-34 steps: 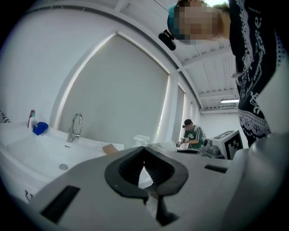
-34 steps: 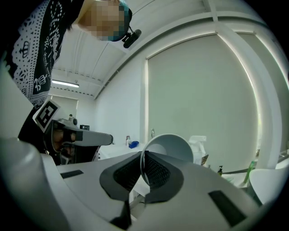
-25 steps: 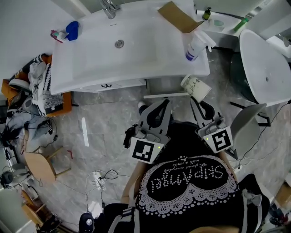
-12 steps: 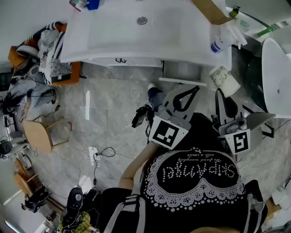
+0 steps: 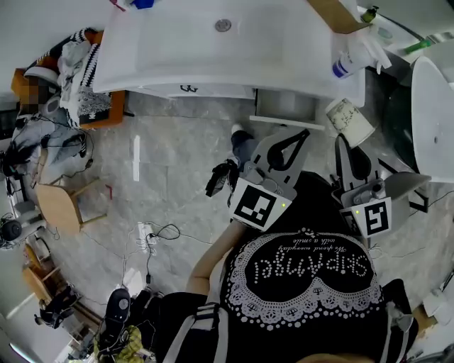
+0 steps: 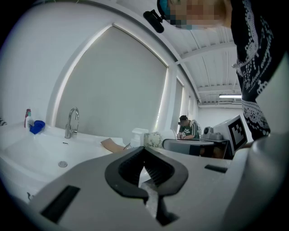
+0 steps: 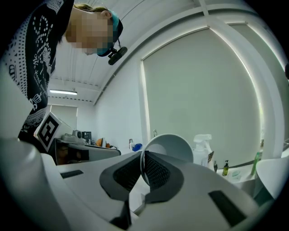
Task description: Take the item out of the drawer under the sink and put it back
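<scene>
- The right gripper (image 7: pixel 143 153) has its jaws clenched on the wall of the paper cup (image 7: pixel 174 146). The rim sits between the pads and the cup is tilted, with its open mouth turned back toward that gripper's camera.
- The left gripper (image 6: pixel 144 150) has its jaws closed tip to tip with nothing between them.
- The cup is out of the drawer (image 5: pixel 285 123) and held in the air. In the head view it is just right of the drawer's front and below the front edge of the sink (image 5: pixel 177 64).
- The drawer stands pulled out under the sink, and we can't see what's in it.
- In the head view the left gripper's tips are near the right end of the drawer's front. The two grippers lie side by side in front of the person's black shirt (image 5: pixel 305 283).
- Compared with one second ago, the head view has swung. The sink now sits higher in the picture, its tap has left the top edge, and both grippers show further right.
- Over that second the cup stays in the same grip on the same side of the drawer. The drawer is still open and the left jaws are still empty.
- Compared with half a second ago, we see next to no change in either gripper, the cup or the drawer.
- The spray bottle (image 5: pixel 351 62) and the cardboard piece (image 5: pixel 332 13) keep their places at the right end of the sink surface.
</scene>
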`<state>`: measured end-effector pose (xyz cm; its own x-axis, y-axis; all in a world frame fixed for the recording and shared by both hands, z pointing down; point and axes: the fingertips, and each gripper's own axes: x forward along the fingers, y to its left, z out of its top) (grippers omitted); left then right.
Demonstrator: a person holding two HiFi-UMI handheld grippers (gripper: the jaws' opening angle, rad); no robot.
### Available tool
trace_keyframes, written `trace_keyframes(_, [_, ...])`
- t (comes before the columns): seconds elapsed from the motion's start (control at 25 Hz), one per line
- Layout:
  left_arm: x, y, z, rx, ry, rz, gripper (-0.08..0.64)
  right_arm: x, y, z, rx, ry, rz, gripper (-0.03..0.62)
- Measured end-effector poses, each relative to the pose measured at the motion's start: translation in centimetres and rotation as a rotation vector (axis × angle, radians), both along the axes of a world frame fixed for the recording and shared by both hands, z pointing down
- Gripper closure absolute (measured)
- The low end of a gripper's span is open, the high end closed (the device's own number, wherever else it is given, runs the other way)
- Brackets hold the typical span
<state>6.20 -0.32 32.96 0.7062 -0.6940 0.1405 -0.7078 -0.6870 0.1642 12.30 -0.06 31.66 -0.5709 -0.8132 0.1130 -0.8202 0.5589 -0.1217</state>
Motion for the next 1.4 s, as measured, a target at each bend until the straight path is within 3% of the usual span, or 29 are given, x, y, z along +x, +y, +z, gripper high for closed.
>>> trace_keyframes(0.24, [0.9, 0.5, -0.4, 0.027, -0.017, 0.076, 0.557, -0.2, -0.3, 0.1, -0.007, -0.001, -0.001, 0.568])
trace_keyframes(0.48, [0.8, 0.2, -0.4, -0.004, 0.042, 0.051, 0.557, 0.2, -0.1, 0.3, -0.02, -0.004, 0.005, 0.568])
trace_keyframes(0.72, [0.6, 0.8, 0.3, -0.007, 0.038, 0.07, 0.557, 0.5, 0.2, 0.6, -0.019, -0.061, 0.029, 0.568])
trace_keyframes(0.96, [-1.4, 0.4, -0.4, -0.034, 0.151, 0.058, 0.557, -0.1, 0.8, 0.5, -0.02, -0.024, 0.095, 0.568])
trace_keyframes(1.16, [-3.0, 0.6, -1.1, -0.079, 0.181, 0.118, 0.557, -2.0, 1.6, 0.4, -0.046, 0.02, 0.159, 0.568])
trace_keyframes(1.4, [-4.5, 0.1, -0.6, -0.119, 0.186, 0.125, 0.557, -3.7, 1.7, 0.8, -0.091, 0.034, 0.193, 0.568])
